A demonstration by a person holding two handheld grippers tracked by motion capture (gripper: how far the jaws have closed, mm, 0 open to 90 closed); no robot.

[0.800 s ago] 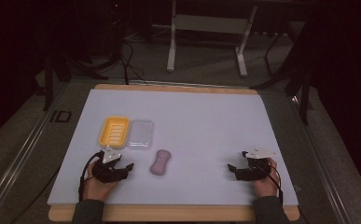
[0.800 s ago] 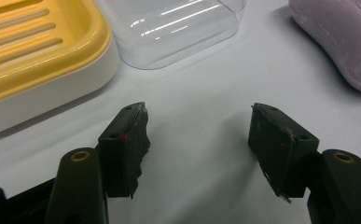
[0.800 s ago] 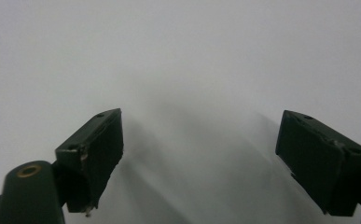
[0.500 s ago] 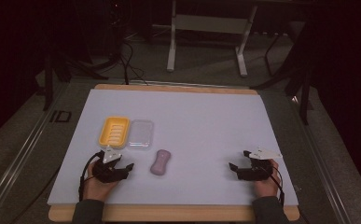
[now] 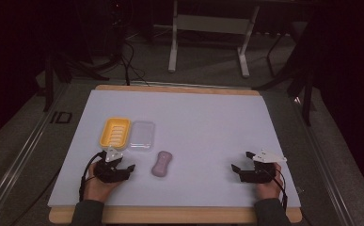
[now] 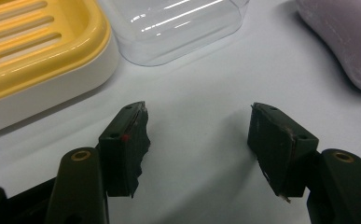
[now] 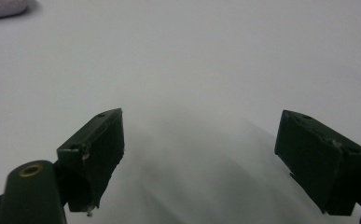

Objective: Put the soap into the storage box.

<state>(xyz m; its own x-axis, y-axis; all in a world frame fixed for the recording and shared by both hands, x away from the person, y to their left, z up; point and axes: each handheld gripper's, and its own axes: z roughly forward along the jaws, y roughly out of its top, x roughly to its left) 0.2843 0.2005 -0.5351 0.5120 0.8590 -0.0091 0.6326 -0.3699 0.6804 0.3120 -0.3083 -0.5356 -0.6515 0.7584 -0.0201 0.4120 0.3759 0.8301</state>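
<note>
One desk [image 5: 203,122], white-topped, its middle and far half bare. Three items grouped near the front-left edge: one yellow soap dish [image 5: 115,131], one clear lid [image 5: 142,134] just beside it, one lilac soap bar [image 5: 162,163] nearer the front. Left gripper [image 5: 123,162] sat near the bar, jaws apart, nothing between; its own view showed the dish's slots [image 6: 19,32]. Right gripper [image 5: 240,162] lay well apart, likewise open and empty.

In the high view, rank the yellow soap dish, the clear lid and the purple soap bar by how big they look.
1. Yellow soap dish and clear lid: they look nearly alike, lying side by side; I would not rank one over the other.
2. Purple soap bar: clearly the smallest, though it lies nearer the camera.
</note>
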